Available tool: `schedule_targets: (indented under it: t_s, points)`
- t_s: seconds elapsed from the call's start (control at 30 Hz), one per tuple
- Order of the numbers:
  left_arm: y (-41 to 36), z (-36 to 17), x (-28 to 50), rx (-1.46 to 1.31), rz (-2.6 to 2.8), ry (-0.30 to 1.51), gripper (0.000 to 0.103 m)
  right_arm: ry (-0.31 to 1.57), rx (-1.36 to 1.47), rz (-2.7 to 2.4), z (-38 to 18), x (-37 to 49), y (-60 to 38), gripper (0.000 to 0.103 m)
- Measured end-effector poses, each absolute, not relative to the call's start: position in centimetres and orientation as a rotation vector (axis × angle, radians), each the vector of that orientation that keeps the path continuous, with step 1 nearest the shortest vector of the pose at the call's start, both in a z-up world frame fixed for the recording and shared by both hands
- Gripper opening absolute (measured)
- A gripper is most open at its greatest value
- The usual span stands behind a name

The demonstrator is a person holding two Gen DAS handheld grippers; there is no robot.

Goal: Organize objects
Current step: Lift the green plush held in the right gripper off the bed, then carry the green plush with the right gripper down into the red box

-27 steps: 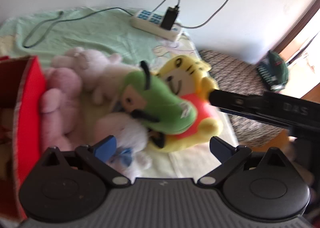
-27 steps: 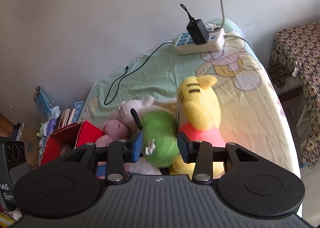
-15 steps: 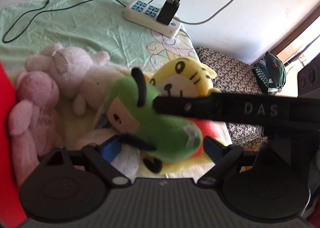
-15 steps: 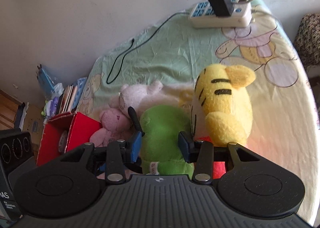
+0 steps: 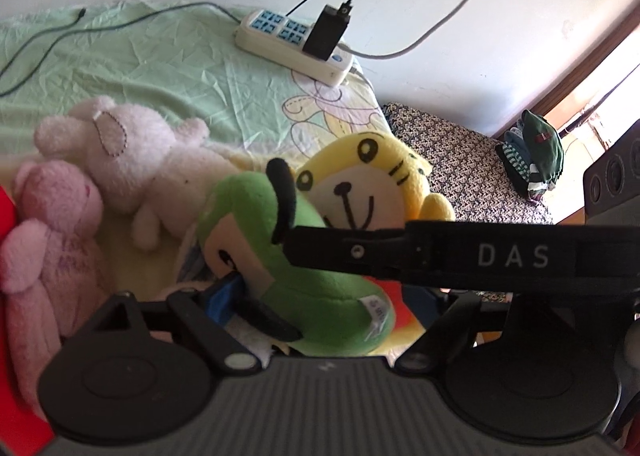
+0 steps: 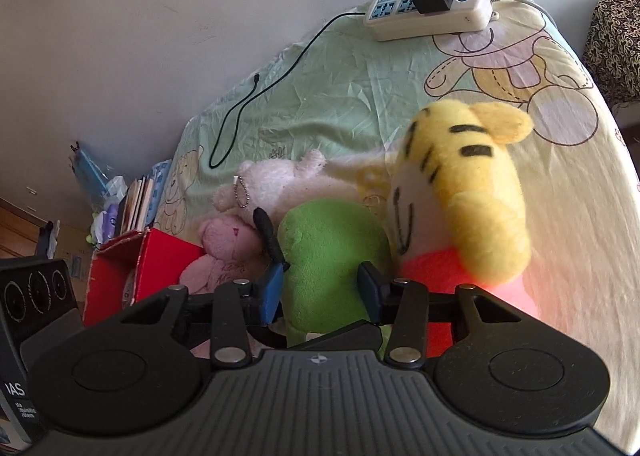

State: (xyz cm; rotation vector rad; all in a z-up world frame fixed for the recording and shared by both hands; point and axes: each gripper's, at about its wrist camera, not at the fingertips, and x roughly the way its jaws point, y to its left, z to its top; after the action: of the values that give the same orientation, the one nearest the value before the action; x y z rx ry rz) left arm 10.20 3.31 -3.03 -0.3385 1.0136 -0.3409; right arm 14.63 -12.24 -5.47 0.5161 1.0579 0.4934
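Right gripper (image 6: 320, 290) is clamped across the green plush toy (image 6: 332, 252), which sits on the bed against the yellow tiger plush (image 6: 464, 192). Left gripper (image 5: 320, 296) stands spread wide, gripping nothing. That green toy looks light, soft and squashy, so its stuffed middle seems the safest hold. Only the left wrist view shows its face and sewn tag; only the right wrist view shows the red box (image 6: 116, 280) beside the pink bear (image 6: 228, 248).

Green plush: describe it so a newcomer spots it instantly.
On the bed sits a huddle of soft toys near a red box. The green plush lies between the yellow tiger and the pink bear. It alone is bright green with black ears, pinched by the right tool.
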Motion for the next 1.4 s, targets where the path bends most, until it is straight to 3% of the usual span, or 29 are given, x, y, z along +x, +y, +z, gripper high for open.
schedule_targets:
  t_s: [0.9, 1.4]
  points:
    - [2.7, 6.9, -3.4, -0.110, -0.302, 0.642, 0.084, 0.707, 0.743, 0.656, -0.3, 4.2, -12.2, 0.046]
    - [14.8, 8.8, -6.3, -0.146, -0.164, 0.555, 0.084, 0.712, 0.737, 0.797, 0.9, 5.8, 0.8, 0.046]
